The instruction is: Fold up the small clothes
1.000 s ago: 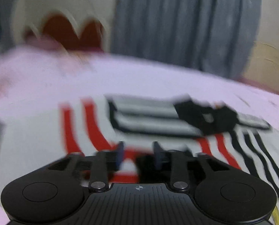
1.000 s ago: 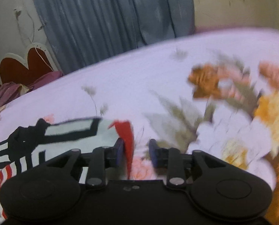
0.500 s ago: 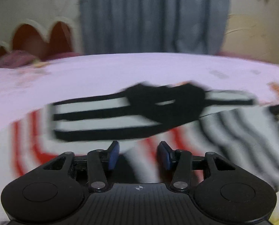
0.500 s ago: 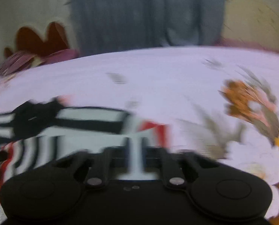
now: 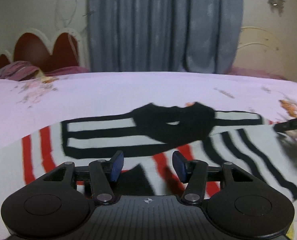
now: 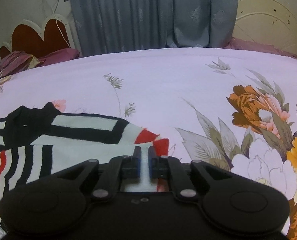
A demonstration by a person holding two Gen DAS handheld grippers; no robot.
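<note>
A small striped garment [image 5: 112, 132], white with black and red stripes and a black collar, lies spread on the bed. My left gripper [image 5: 147, 165] is open and empty, low over the garment's near part. In the right wrist view the same garment [image 6: 72, 138] lies at the left. My right gripper [image 6: 144, 156] is shut on a fold of its white cloth near the red-tipped right edge.
The bed has a pale lilac sheet [image 6: 168, 84] with large orange and white flower prints at the right. A red heart-shaped headboard [image 5: 38, 50] and a purple pillow [image 6: 18, 64] stand at the far left. A grey curtain [image 5: 164, 26] hangs behind the bed.
My right gripper has closed on the garment's right edge. My left gripper has swung right along the garment and opened wider. Both views have steadied.
</note>
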